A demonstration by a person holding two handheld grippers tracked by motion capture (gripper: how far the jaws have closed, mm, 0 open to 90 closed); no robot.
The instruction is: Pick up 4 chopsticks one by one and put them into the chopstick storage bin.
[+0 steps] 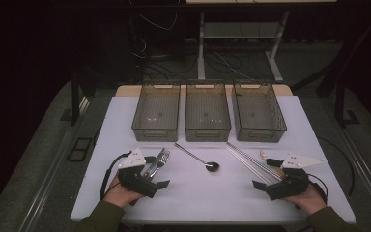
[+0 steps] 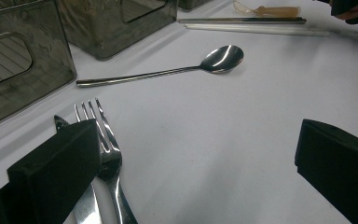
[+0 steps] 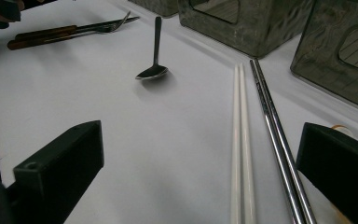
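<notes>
Left gripper (image 1: 158, 175) and right gripper (image 1: 264, 174) rest low, jaws wide apart, 1 in each hand.

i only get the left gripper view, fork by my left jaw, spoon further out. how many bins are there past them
Observer: Three bins in a row along the table's far edge, seen from the high view.
Operator: anything in them
Observer: All three look empty.
Operator: whats under the right gripper
Observer: The right gripper is open over two pairs of chopsticks: a white pair between its jaws and a metal pair beside them.
Operator: just one fork by me?
Observer: In the high view the forks look like more than one piece lying together under the open left gripper; I can't count them exactly.
</notes>
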